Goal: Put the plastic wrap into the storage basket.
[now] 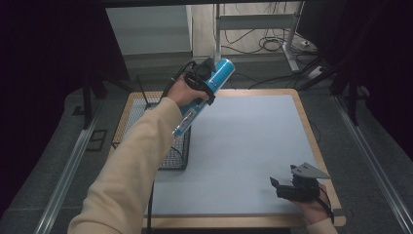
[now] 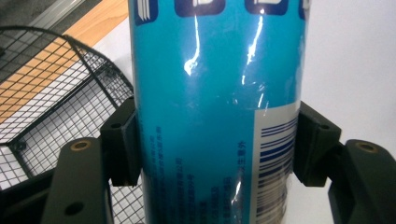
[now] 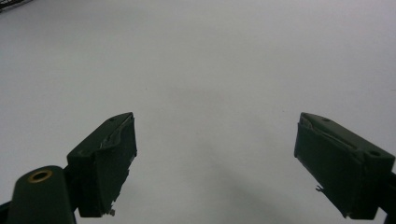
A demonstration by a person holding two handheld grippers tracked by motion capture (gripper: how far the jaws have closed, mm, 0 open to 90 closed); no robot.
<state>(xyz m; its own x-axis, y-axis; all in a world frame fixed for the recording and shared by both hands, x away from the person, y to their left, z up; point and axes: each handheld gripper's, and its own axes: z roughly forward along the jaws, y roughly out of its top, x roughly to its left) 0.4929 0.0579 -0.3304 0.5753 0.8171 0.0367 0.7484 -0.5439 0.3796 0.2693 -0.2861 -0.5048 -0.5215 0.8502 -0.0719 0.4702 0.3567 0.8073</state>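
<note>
A tall blue can (image 1: 220,73) with white print and a barcode (image 2: 275,154) is held tilted in the air above the table's far left corner. My left gripper (image 1: 207,83) is shut on it, and in the left gripper view both black pads (image 2: 123,140) press against the can's (image 2: 210,116) sides. The can's lower end (image 1: 184,124) looks clear and hangs over the black wire basket (image 1: 176,155). My right gripper (image 1: 278,188) rests low at the table's near right corner; its jaws (image 3: 215,154) stand wide open over bare grey mat with nothing between them.
The grey mat (image 1: 253,141) covers a wooden table (image 1: 311,126). The wire basket (image 2: 56,102) stands at the table's left edge, under the raised arm. Behind the table are a metal frame (image 1: 253,22) and cables (image 1: 272,46) on the floor.
</note>
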